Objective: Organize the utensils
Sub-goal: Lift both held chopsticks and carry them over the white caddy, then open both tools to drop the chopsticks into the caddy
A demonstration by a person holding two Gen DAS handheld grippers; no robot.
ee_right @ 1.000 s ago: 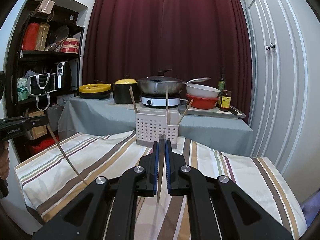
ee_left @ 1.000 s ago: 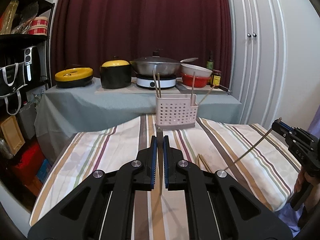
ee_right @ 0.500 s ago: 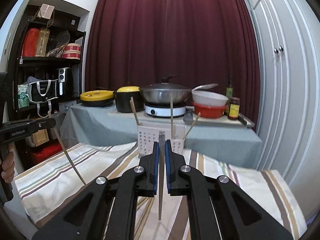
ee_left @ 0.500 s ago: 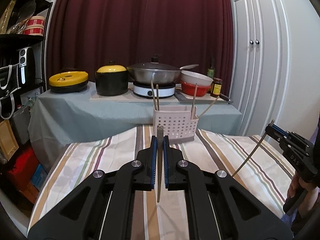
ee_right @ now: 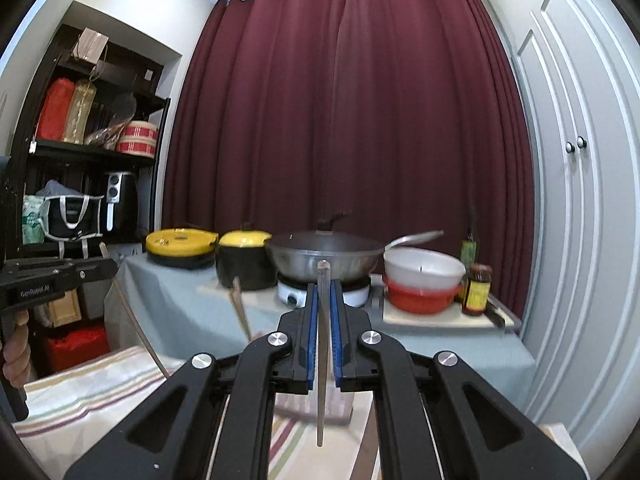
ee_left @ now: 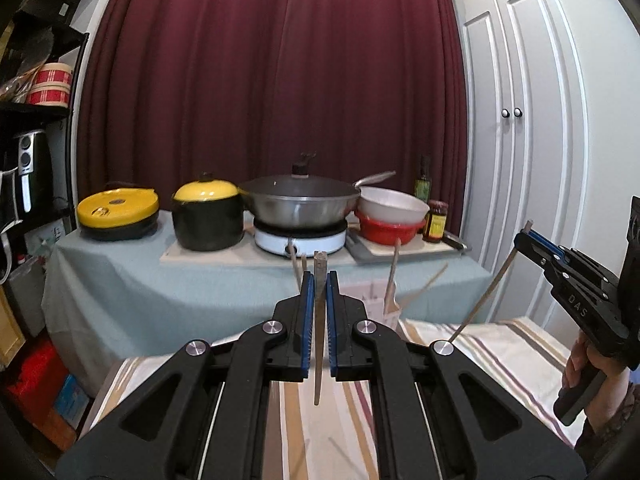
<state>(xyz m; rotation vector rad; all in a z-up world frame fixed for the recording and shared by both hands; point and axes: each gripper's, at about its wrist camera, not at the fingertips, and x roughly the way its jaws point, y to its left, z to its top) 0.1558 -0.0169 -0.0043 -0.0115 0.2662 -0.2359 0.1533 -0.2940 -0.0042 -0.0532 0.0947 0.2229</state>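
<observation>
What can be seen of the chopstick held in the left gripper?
The chopstick is a slim, pale, wooden-looking stick, clamped near its upper end between the blue pads of the left gripper. It hangs roughly upright, its narrow tip down, free above the striped tablecloth, touching nothing else.

From my left camera I see the near table's striped cloth (ee_left: 500, 344) running under the rig, with the pale utensil caddy (ee_left: 376, 306) standing on it, mostly hidden behind the fingers. Behind it, a second table under a grey-green cloth (ee_left: 132, 280) carries a flat yellow-lidded pot (ee_left: 117, 212), a black pot with a yellow lid (ee_left: 207, 216), a lidded wok (ee_left: 300, 204) on a white cooker (ee_left: 300, 240), and stacked white and red bowls (ee_left: 392, 216) on a tray.
</observation>
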